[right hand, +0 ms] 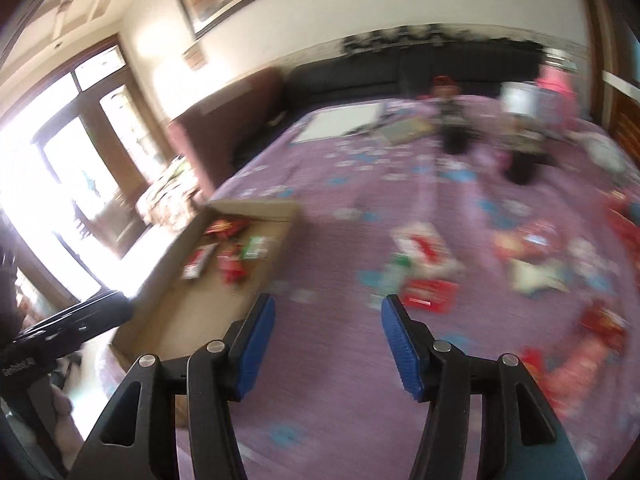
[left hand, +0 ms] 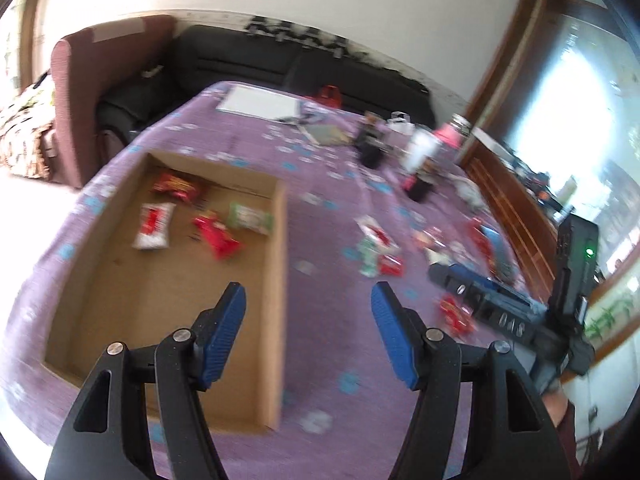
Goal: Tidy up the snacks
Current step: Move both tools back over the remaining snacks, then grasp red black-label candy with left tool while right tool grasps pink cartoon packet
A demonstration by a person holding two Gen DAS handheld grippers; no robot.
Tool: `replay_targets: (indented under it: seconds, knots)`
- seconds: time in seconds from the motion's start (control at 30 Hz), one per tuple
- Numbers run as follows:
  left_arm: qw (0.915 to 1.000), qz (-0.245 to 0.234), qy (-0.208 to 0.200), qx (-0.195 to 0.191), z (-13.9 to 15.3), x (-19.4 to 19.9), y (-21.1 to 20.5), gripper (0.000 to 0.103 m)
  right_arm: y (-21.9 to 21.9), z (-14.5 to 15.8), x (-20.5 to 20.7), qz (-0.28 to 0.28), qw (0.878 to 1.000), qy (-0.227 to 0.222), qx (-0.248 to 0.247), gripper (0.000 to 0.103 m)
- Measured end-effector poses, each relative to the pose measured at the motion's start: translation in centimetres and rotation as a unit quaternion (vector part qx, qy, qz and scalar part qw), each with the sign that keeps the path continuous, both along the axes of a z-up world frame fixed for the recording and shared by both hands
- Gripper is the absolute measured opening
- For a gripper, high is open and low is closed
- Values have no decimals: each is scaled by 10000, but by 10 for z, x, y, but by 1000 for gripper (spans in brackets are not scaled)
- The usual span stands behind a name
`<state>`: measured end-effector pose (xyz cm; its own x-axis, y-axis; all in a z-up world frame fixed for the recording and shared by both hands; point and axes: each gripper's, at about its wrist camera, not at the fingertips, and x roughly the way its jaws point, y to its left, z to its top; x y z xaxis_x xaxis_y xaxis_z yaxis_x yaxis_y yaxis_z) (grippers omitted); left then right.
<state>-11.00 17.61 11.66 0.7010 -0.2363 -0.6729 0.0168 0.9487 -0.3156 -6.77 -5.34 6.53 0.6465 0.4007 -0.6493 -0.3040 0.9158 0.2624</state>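
Left gripper (left hand: pixel 308 304) hangs w/ jaws wide apart, nothing between the blue pads (left hand: pixel 224 336); it sits above the right wall of the box (left hand: pixel 276 280). Box is shallow cardboard, on a purple cloth (left hand: pixel 328 360). Inside, toward the far end: dark red packet (left hand: pixel 176 188), white/red packet (left hand: pixel 154 226), red packet (left hand: pixel 216 236), green packet (left hand: pixel 250 218); near half of box floor is bare. Right gripper (right hand: pixel 328 314) also wide open, holding nothing, over cloth just right of the box (right hand: pixel 280 220). Loose snacks (left hand: pixel 378 252) lie scattered on cloth to the right of box, apart from it; a red packet (right hand: pixel 430 294) lies just beyond the right gripper's right finger. Both views blurred, labels unreadable. Sofa (left hand: pixel 248 56) behind the table.
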Motion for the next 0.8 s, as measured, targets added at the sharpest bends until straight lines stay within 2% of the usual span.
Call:
replay_targets:
  seconds: [0.1,0.2,0.33,0.53,0.7,0.73,0.77,0.8]
  knots:
    - [9998,-218,-39,18,-2,-9,-21,64,-63,-5,-8,-640,9978,-18,-148,57]
    - [9992,-402,-1,-7,-8,-10,-41,64,-125,-19,-11,-1371,9900,299,-145,59]
    - [9982,-575,146,33,-18,-7,-61,64,-167,-41,-9,-1753,9818,720,110,59]
    - [9979,-600,210,104,-19,-12,-70,64,-158,-65,12,-1805,9773,1039,385,60]
    - [9981,-546,249,120,-19,-13,-68,64,-129,-71,28,-1819,9785,961,-114,58]
    - [9979,-574,290,109,-20,-11,-70,64,-124,-71,29,-1815,9784,959,-241,52]
    - [9976,-607,318,113,-20,-10,-71,64,-120,-72,29,-1815,9778,969,-404,42]
    - [9972,-656,347,136,-21,-8,-75,64,-119,-72,28,-1805,9778,965,-437,42]
